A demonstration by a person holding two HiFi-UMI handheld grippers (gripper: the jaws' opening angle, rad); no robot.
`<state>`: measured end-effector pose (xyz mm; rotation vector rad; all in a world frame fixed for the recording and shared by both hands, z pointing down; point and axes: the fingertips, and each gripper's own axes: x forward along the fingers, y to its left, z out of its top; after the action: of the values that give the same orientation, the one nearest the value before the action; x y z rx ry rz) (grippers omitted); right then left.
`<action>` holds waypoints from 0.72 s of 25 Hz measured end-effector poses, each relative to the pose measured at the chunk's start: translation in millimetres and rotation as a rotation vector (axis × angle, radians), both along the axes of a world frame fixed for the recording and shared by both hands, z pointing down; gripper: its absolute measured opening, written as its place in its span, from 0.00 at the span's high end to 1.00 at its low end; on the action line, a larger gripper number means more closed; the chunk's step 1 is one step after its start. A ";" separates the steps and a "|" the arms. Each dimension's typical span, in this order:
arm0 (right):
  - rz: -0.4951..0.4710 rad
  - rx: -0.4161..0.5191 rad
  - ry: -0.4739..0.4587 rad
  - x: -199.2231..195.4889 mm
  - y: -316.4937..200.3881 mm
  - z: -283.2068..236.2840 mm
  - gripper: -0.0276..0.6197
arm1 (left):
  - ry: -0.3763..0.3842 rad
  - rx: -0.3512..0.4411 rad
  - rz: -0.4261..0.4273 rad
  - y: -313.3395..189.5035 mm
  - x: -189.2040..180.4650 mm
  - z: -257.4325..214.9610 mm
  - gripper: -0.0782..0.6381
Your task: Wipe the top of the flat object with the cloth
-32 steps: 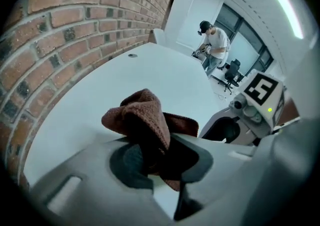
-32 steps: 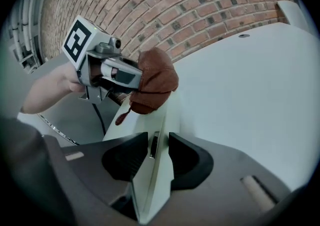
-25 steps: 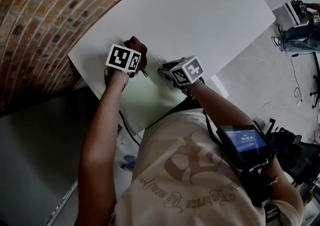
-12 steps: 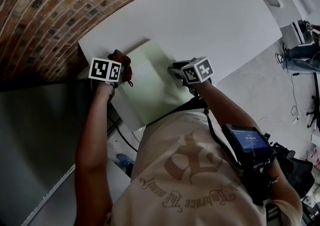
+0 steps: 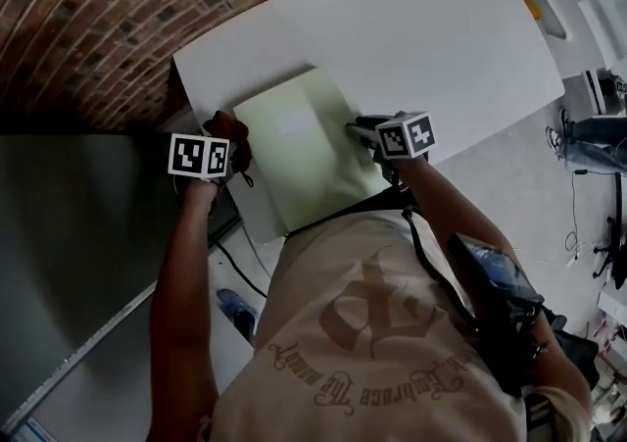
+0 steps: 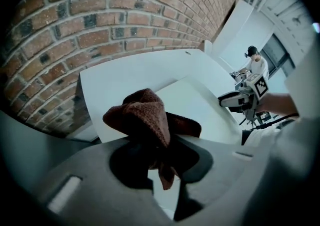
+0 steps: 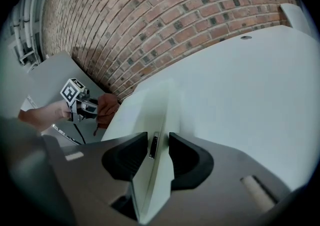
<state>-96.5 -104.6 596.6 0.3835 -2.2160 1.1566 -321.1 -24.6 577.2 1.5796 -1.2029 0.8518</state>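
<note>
1. The flat object (image 5: 304,151) is a pale green slab. It lies on the white table (image 5: 441,48), in the part nearest you and towards the table's left end.
2. Your right gripper (image 5: 361,131) has that slab by its right-hand edge. In the right gripper view the edge of the flat object (image 7: 155,115) runs straight between the two dark pads, and both pads press against it, so this right gripper (image 7: 159,145) is clamped on it.
3. The cloth (image 5: 230,131) is a bunched brown rag just beside the slab's left edge, at the left rim of the table. You cannot tell from any view whether it touches the slab.
4. Your left gripper (image 5: 223,151) holds the rag. In the left gripper view the cloth (image 6: 145,115) is pinched between the jaws of the left gripper (image 6: 160,145). One fold stands up above them and a tail hangs below.
5. From that same view the flat object (image 6: 195,109) lies beyond the rag and to its right, with the right gripper (image 6: 240,99) at its far side.
6. From the right gripper view you see across the slab to the left gripper (image 7: 82,104) and the cloth (image 7: 107,107), both past the table's rim.
7. A brick wall (image 5: 98,19) runs along the far side of the table.
8. A second person (image 6: 255,62) stands in the background of the left gripper view.
</note>
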 end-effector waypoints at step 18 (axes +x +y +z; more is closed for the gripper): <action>-0.093 -0.005 0.019 20.1 19.8 11.1 0.72 | 0.092 0.106 0.222 -91.7 165.3 -43.4 0.78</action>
<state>-76.5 -84.9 607.8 0.2846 -2.1904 1.1048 -155.8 -116.3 533.8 1.8439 -1.0352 0.8565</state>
